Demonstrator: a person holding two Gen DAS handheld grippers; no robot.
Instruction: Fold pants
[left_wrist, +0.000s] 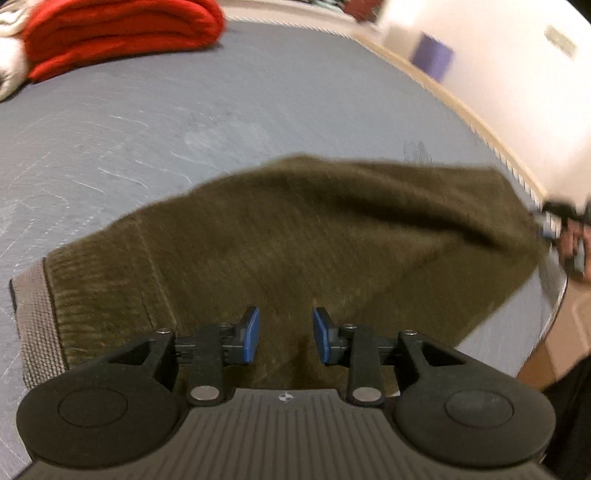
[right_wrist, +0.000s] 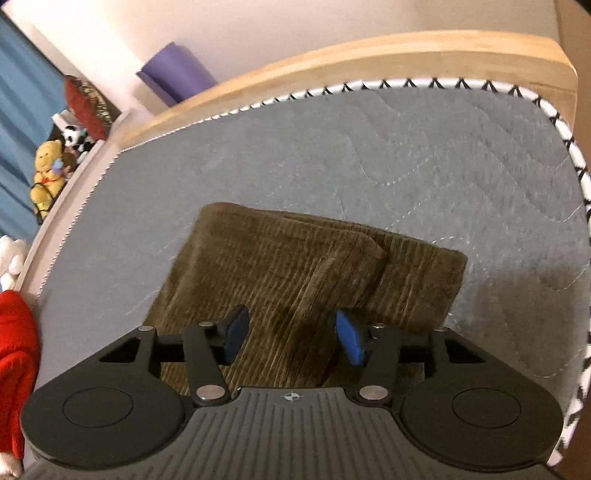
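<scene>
The pants (right_wrist: 295, 273) lie lengthwise on the bed (right_wrist: 406, 147), running away from the right gripper (right_wrist: 291, 338); both grippers' fingers (left_wrist: 251, 334) are parted, holding nothing.

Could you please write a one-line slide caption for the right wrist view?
Right gripper open above folded olive corduroy pants lying on a grey mattress.

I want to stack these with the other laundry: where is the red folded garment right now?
The red folded garment lies at the top left of the left wrist view, on the grey mattress, well beyond the olive pants; the right wrist view shows it at the left edge.
</scene>
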